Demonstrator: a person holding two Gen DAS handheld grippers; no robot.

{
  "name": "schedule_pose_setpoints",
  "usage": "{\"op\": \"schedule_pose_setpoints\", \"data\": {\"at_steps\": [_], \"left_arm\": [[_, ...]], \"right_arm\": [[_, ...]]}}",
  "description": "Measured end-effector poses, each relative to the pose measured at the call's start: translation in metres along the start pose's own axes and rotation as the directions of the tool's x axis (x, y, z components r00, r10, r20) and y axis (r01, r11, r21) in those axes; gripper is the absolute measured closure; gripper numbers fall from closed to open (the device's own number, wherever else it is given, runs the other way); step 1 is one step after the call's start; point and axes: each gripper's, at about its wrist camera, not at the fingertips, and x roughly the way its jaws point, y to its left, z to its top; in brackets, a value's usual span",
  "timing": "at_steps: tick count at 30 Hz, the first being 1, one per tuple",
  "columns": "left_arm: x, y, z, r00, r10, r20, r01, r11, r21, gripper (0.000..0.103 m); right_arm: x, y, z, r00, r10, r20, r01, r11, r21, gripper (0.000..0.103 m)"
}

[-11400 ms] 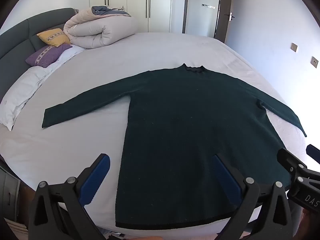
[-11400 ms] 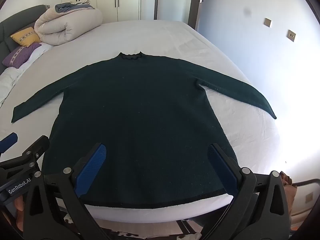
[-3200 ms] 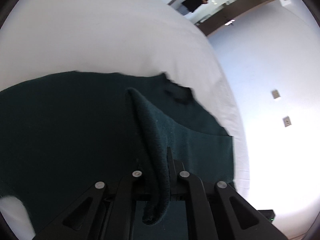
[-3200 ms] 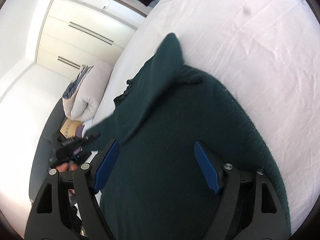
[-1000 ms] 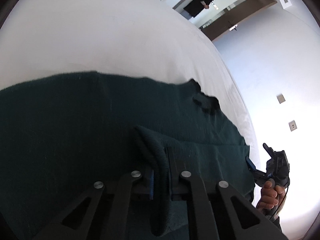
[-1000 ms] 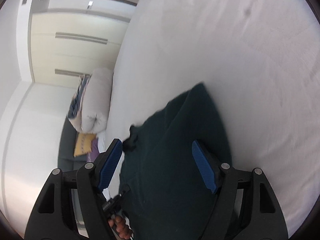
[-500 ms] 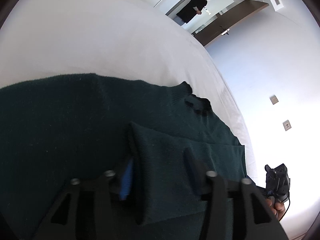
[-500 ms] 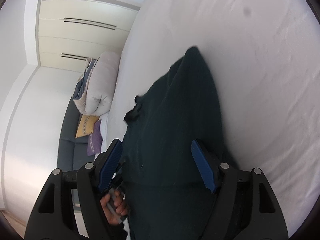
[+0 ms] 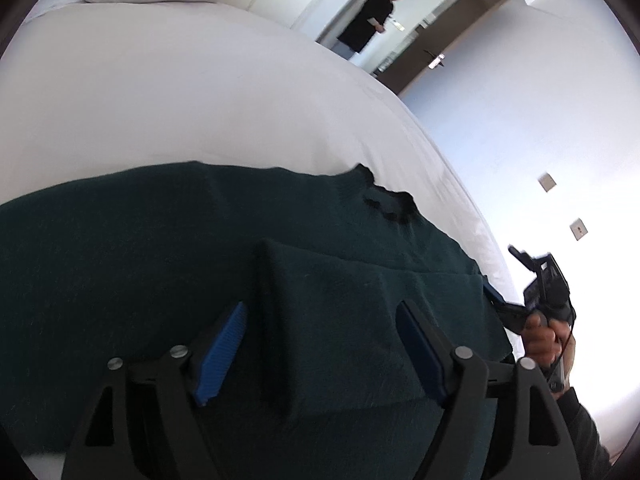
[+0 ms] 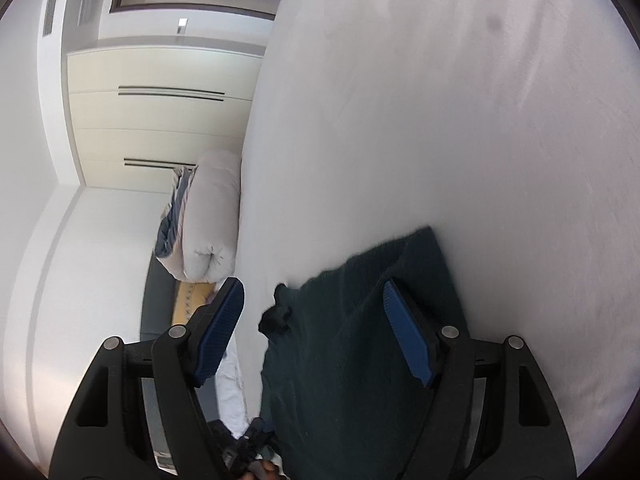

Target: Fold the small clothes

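A dark green sweater [image 9: 120, 256] lies on the white bed [image 9: 180, 92], collar [image 9: 388, 204] toward the far side. One sleeve [image 9: 340, 304] is folded flat across the body. My left gripper [image 9: 320, 346] hovers over that sleeve; its jaws are opening, and the blue pads [image 9: 224, 348] stand apart from the cloth. In the right wrist view the sweater [image 10: 360, 368] fills the lower middle, with my right gripper [image 10: 316, 332] open above it and holding nothing. The right gripper [image 9: 536, 292], held by a hand, also shows at the bed's right edge.
A rolled duvet [image 10: 208, 220] and a yellow pillow [image 10: 188, 300] lie at the head of the bed, by pale wardrobes [image 10: 160, 92]. A person in dark clothes [image 9: 368, 20] stands in the doorway beyond the bed. White sheet [image 10: 480, 140] stretches past the sweater.
The left gripper was shut on the folded sleeve; its jaws have spread and let it go, and the sleeve now lies flat on the body. The right gripper stays open and has shifted.
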Motion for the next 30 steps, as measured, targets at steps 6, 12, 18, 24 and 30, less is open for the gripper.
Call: {"op": "schedule_pose_setpoints", "data": {"at_steps": [6,12,18,24,30], "left_arm": [[-0.082,0.022,-0.037,0.994,0.036,0.108,-0.030,0.998,-0.056,0.001],[-0.193,0.129,-0.086,0.962,0.066,0.265,0.038,0.929,-0.367,0.001],[-0.259,0.234,-0.128,0.895,0.156,0.418,0.185,0.724,-0.665,0.011],[-0.258,0.264,-0.123,0.868,0.262,0.421,0.196,0.599,-0.776,0.010],[-0.242,0.259,-0.108,0.849,0.312,0.426,0.197,0.561,-0.804,0.001]], "right_arm": [[-0.037,0.011,-0.051,0.998,-0.032,-0.046,0.028,0.996,-0.079,0.031],[-0.099,0.038,-0.140,0.998,0.047,-0.052,-0.055,0.987,-0.152,0.028],[-0.100,0.081,-0.223,0.990,0.075,-0.118,-0.097,0.975,-0.198,0.028],[-0.074,0.127,-0.272,0.980,0.057,-0.192,-0.105,0.963,-0.247,0.028],[-0.072,0.163,-0.305,0.973,0.060,-0.223,-0.130,0.942,-0.310,0.028]]}}
